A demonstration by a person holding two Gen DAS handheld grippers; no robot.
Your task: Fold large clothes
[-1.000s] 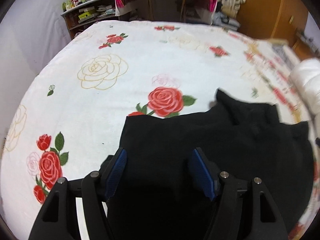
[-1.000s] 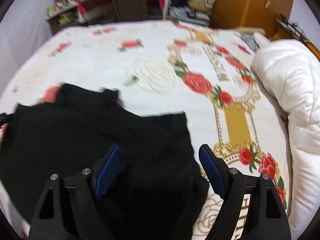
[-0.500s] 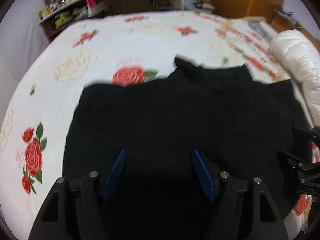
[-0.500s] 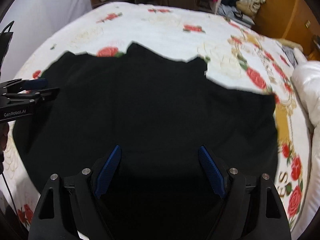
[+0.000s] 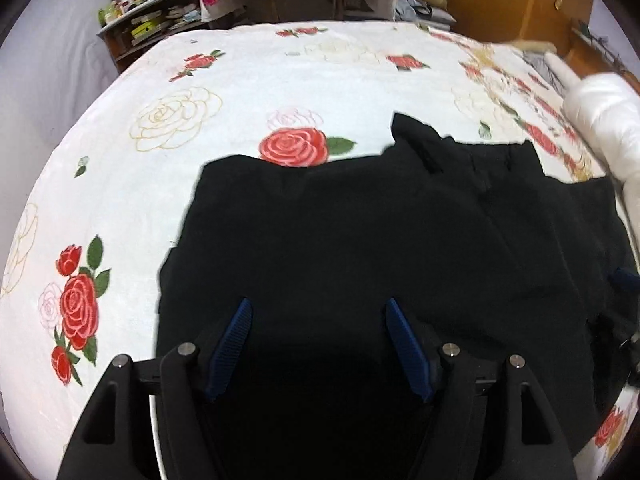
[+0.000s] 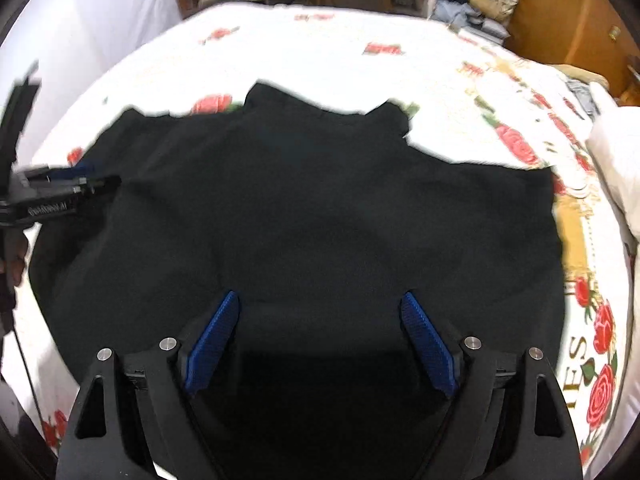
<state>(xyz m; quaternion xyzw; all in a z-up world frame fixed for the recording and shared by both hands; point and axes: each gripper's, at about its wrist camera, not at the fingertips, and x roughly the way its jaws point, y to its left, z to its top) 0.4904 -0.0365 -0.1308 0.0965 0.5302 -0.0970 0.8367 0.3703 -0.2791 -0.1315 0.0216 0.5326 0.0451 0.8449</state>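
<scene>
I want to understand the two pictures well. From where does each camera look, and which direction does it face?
Left wrist: sits on the left claw, looks steeply down at the black garment on the bed; its own open fingers show.
Right wrist: sits on the right claw, whose jaws are opening, above the same garment; the left claw and a hand show at the left edge.
Shared: garment, rose bedspread, far shelves.
</scene>
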